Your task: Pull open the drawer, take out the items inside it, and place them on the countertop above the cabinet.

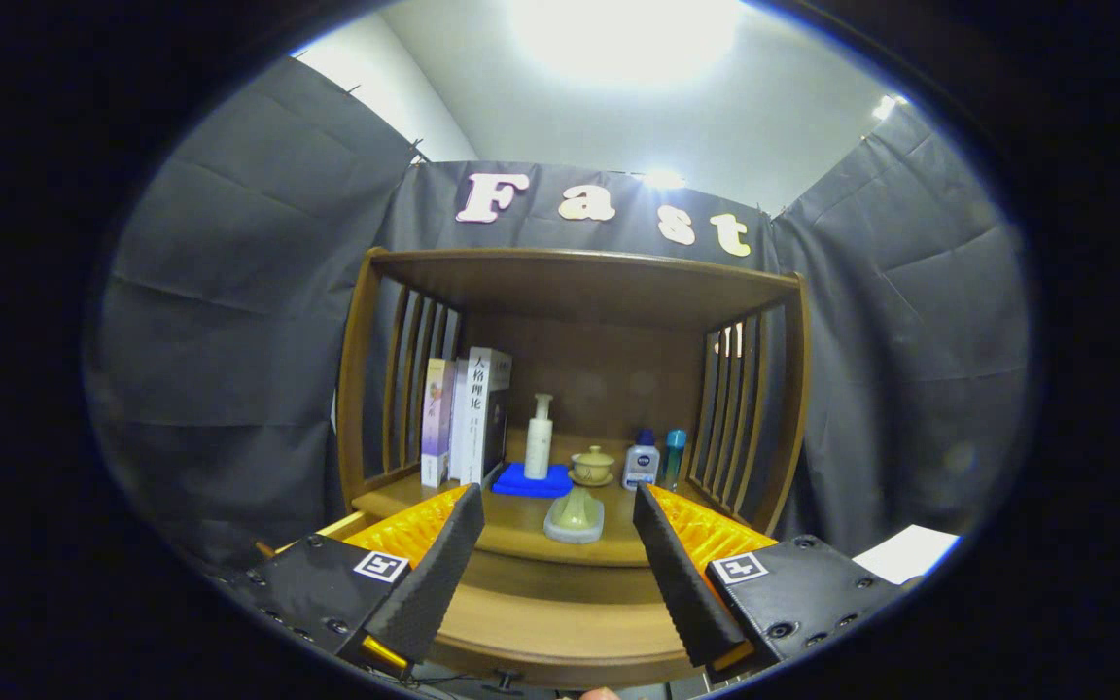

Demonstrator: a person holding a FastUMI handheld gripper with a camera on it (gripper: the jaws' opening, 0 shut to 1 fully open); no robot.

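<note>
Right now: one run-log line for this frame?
gripper: open, empty | drawer: below fingers, knob untouched | countertop: pale dish ahead

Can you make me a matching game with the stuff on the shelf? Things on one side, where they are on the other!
Things:
1. books
2. white pump bottle
3. lidded cup
4. hand-held gripper

Places or states:
A. standing on the blue cloth
B. fingers open, holding nothing
C. upright by the left slats
D. on a saucer, right of the pump bottle

Pairs: 1-C, 2-A, 3-D, 4-B
</note>
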